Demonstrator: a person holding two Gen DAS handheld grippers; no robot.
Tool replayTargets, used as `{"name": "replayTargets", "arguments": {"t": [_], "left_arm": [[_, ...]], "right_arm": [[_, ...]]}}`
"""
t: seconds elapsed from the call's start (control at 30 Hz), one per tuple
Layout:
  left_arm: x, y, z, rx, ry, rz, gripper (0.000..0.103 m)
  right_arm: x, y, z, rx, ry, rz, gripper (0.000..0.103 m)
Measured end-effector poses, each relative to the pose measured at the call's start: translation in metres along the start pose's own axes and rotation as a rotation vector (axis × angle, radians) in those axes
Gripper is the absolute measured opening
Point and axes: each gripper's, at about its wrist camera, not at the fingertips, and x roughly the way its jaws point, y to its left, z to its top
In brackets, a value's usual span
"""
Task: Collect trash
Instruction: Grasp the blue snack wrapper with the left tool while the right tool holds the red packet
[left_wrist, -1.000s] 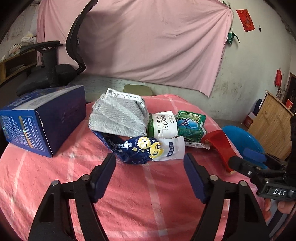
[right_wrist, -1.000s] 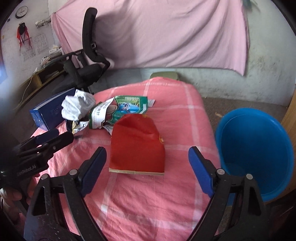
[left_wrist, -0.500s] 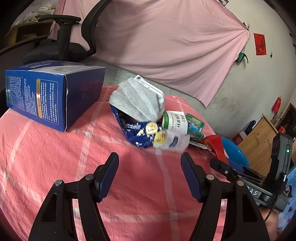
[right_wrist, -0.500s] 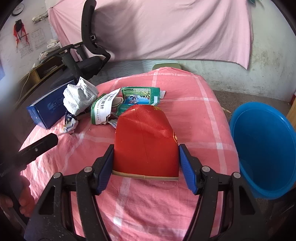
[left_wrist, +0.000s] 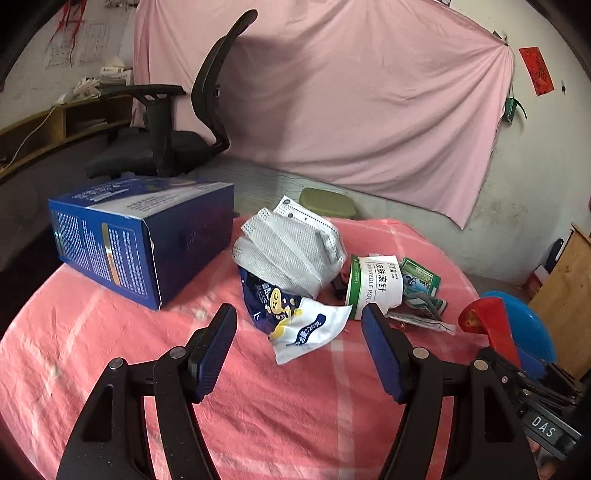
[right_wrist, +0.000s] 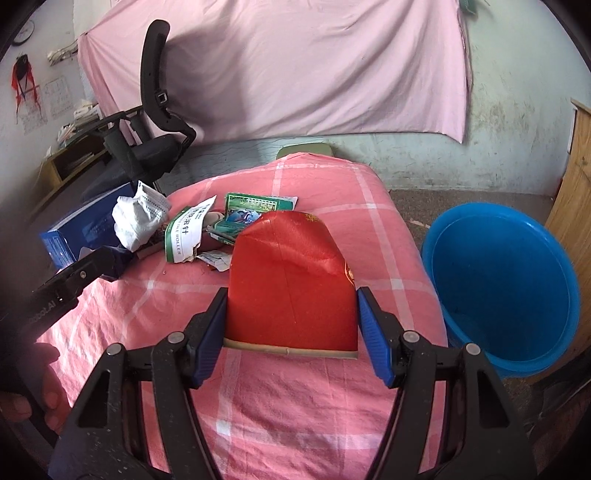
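Note:
My right gripper (right_wrist: 291, 325) is shut on a red envelope (right_wrist: 291, 280), which bows up between its blue pads above the pink checked cloth (right_wrist: 295, 406). The envelope also shows in the left wrist view (left_wrist: 487, 317). My left gripper (left_wrist: 299, 332) is open, its fingers on either side of a blue and white snack wrapper (left_wrist: 295, 317) lying on the cloth. Behind the wrapper lie a grey face mask (left_wrist: 291, 254), a white and green label (left_wrist: 376, 288) and a green packet (left_wrist: 421, 284).
A blue cardboard box (left_wrist: 140, 236) lies at the left of the table. A blue plastic basin (right_wrist: 502, 284) stands on the floor to the right of the table. A black office chair (left_wrist: 173, 122) and a pink sheet (left_wrist: 351, 92) are behind.
My right gripper has closed on the red envelope and raised its near end. My left gripper has moved closer to the snack wrapper, which now lies between its open fingers.

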Motion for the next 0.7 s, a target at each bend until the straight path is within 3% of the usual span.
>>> {"name": "replayTargets", "arguments": {"t": [0.13,0.27,0.47,0.7], "left_arm": [[0.001,0.007,-0.003,-0.018,-0.005,-0.003,0.062],[0.009,0.012,-0.006,-0.042,0.023,-0.018,0.044],[0.020,0.023,-0.001,-0.096,0.084,-0.046,0.035],[0.019,0.036,0.000,-0.141,0.076,-0.054,0.021]], "right_arm": [[0.000,0.004,-0.001,0.001,-0.011,0.004,0.082],[-0.004,0.008,-0.003,-0.015,-0.024,0.003,0.082],[-0.005,0.011,-0.004,-0.017,-0.033,0.006,0.082],[-0.004,0.014,-0.004,-0.022,-0.035,0.009,0.082]]}}
